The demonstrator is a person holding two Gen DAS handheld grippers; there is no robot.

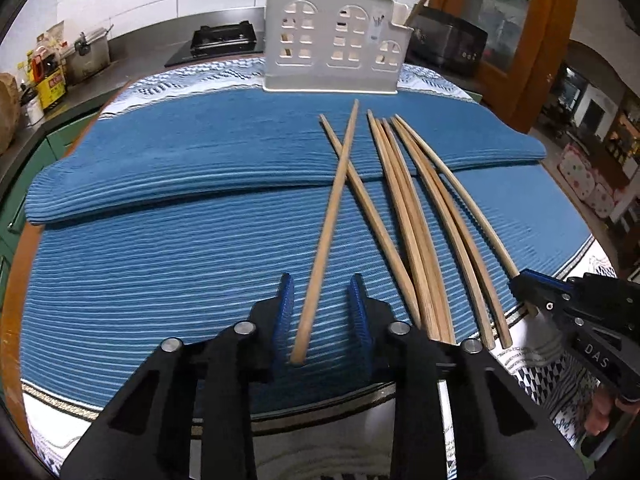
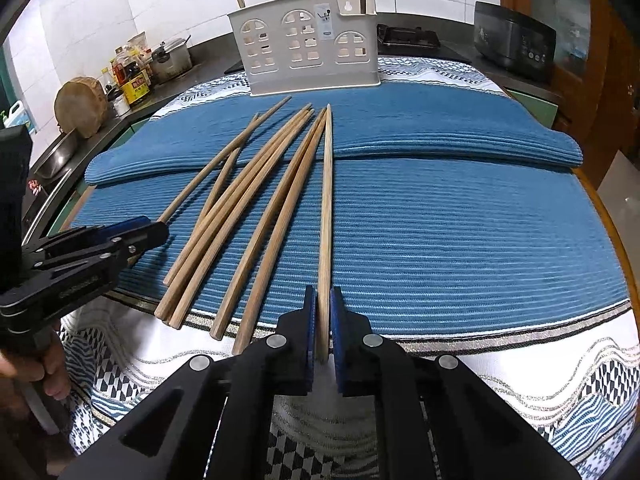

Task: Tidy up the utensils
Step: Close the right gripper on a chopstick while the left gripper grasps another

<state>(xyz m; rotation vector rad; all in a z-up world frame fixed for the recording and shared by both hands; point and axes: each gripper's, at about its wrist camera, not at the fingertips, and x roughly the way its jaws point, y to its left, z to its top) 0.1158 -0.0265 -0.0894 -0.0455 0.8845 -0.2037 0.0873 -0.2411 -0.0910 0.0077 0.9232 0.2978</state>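
Eight light, stiff chopsticks before the holder; your right tool pinches one's butt, left tool gapes.

Matt wooden chopsticks lie on ribbed blue cloth mat; the holder is smooth white plastic.

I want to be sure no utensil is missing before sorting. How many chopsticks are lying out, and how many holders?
Wooden chopsticks: 8
White utensil holder: 1
Total: 9
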